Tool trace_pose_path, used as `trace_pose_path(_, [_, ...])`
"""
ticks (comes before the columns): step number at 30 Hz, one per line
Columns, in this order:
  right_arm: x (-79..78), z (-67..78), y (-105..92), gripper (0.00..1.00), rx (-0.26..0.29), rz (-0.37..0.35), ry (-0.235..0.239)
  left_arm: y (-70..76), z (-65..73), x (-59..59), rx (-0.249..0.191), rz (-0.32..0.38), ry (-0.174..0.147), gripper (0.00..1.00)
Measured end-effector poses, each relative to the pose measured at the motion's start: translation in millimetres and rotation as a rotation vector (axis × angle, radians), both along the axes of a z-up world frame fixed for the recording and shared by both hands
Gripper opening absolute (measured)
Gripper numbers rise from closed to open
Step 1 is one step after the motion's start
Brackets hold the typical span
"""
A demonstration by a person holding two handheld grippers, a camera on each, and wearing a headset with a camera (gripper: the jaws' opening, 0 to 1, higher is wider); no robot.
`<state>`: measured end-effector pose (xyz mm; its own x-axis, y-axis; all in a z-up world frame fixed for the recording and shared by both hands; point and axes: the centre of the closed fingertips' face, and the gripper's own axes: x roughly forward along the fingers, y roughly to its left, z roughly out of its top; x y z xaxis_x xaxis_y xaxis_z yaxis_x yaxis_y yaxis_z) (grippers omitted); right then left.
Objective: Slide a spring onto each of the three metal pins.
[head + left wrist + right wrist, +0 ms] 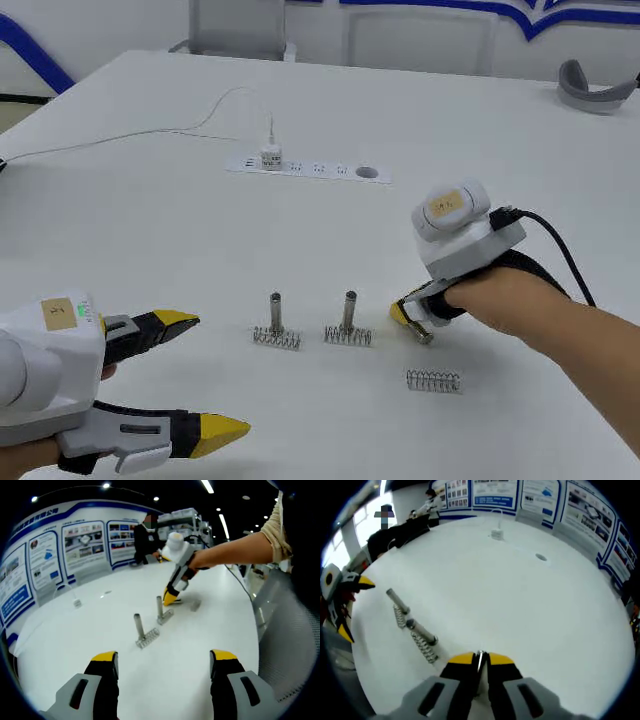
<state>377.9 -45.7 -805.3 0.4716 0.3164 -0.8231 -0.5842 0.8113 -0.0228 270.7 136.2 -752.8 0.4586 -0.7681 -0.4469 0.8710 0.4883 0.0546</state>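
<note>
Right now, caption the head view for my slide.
Right gripper pinches one metal pin; two pins stand upright, three springs lie loose.

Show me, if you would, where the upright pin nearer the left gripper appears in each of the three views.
Head view: the pin stands lower centre, left of the other upright pin.
Left gripper view: centre, the nearer of the two, above the open left gripper.
Right gripper view: left of centre, the farther of the two.
Shared landmark: the spring lying at its foot.
</note>
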Motion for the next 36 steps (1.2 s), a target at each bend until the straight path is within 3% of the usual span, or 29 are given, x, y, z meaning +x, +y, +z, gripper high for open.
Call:
trace_pose_path(5, [-0.1, -1.1, 1.0, 0.1, -0.026, 0.01, 0.023, -1.0, -0.9, -0.9, 0.001, -0.002, 0.003, 0.75])
trace_pose_path(15, [0.9, -3.0, 1.3, 0.1, -0.068, 0.028, 0.119, -2.4, -0.6, -1.6, 0.003, -0.007, 0.008, 0.75])
trace_pose_path(23, [-0.7, -4.5, 3.8, 0.1, -0.149, 0.081, 0.161, -6.6, 1.8, -0.1, 0.001, -0.018, 0.004, 0.75])
trace_pose_path(27, [0.6, -5.3, 1.5, 0.09, -0.137, 0.043, 0.194, -6.5, 3.0, -0.5, 0.003, -0.019, 0.001, 0.74])
trace_pose_path(32, [-1.0, -5.3, 2.2, 0.08, -0.148, 0.017, 0.171, -4.6, 5.2, -0.3, 0.0, -0.015, -0.005, 0.74])
trace_pose_path(36, [1.0, -3.7, -0.3, 0.08, -0.084, -0.004, 0.146, -3.6, 8.6, -0.7, -0.003, -0.014, -0.014, 0.74])
